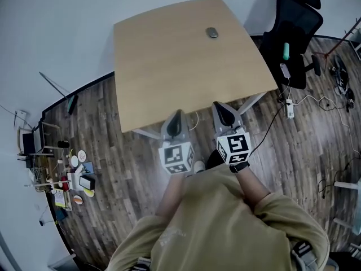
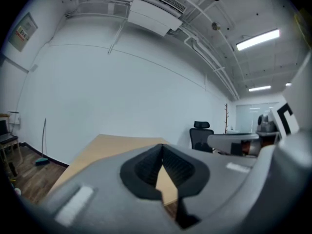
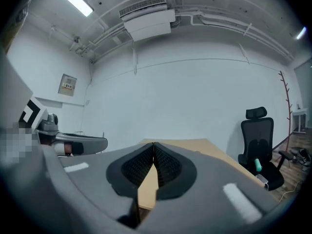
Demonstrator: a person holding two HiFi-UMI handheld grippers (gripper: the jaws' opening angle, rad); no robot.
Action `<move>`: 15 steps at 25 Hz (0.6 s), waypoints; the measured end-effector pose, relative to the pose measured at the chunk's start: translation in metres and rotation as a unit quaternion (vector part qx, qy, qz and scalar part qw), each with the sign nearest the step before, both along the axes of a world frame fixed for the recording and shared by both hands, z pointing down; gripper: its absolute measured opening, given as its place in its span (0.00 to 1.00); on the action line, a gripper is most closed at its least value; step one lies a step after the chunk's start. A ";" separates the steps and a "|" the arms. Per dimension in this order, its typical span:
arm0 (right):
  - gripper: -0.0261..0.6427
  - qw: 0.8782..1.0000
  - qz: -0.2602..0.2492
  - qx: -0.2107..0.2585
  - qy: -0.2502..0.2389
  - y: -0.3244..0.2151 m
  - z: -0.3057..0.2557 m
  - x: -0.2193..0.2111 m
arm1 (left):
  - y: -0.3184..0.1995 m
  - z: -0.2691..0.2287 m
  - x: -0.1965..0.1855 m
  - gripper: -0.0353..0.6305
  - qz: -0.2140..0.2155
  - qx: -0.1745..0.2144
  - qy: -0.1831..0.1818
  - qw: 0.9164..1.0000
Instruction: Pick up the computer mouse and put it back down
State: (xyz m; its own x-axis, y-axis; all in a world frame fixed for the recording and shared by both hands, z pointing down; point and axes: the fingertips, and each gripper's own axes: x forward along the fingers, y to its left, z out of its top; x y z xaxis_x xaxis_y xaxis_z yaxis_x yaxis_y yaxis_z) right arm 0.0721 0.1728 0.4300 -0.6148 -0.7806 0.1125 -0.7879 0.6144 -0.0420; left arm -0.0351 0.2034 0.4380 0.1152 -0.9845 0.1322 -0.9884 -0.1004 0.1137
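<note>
The pale wooden table point(image 1: 180, 66) fills the centre. At its six o'clock edge the left gripper point(image 1: 176, 117) and right gripper point(image 1: 224, 112) hover, jaws pressed together, empty. The small grey oval computer mouse point(image 1: 212, 33) lies untouched toward one o'clock, well apart. Judged: the approach has not begun; next, reach over and part one gripper's jaws.

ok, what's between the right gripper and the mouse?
Only bare table, as the head view shows: the right gripper is at the near edge, the mouse is toward the far edge, and nothing lies between them.
</note>
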 end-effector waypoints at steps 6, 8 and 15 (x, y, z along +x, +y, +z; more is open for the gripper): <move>0.05 1.000 0.009 -0.018 0.007 -0.055 0.017 -0.002 | -0.048 0.021 0.011 0.06 0.024 -0.018 0.013 0.999; 0.05 1.000 0.009 -0.024 0.006 -0.082 0.023 -0.001 | -0.071 0.028 0.015 0.06 0.030 -0.024 0.011 0.999; 0.05 0.999 0.008 -0.037 0.022 -0.197 0.045 0.006 | -0.182 0.038 0.022 0.06 0.029 -0.030 -0.006 0.999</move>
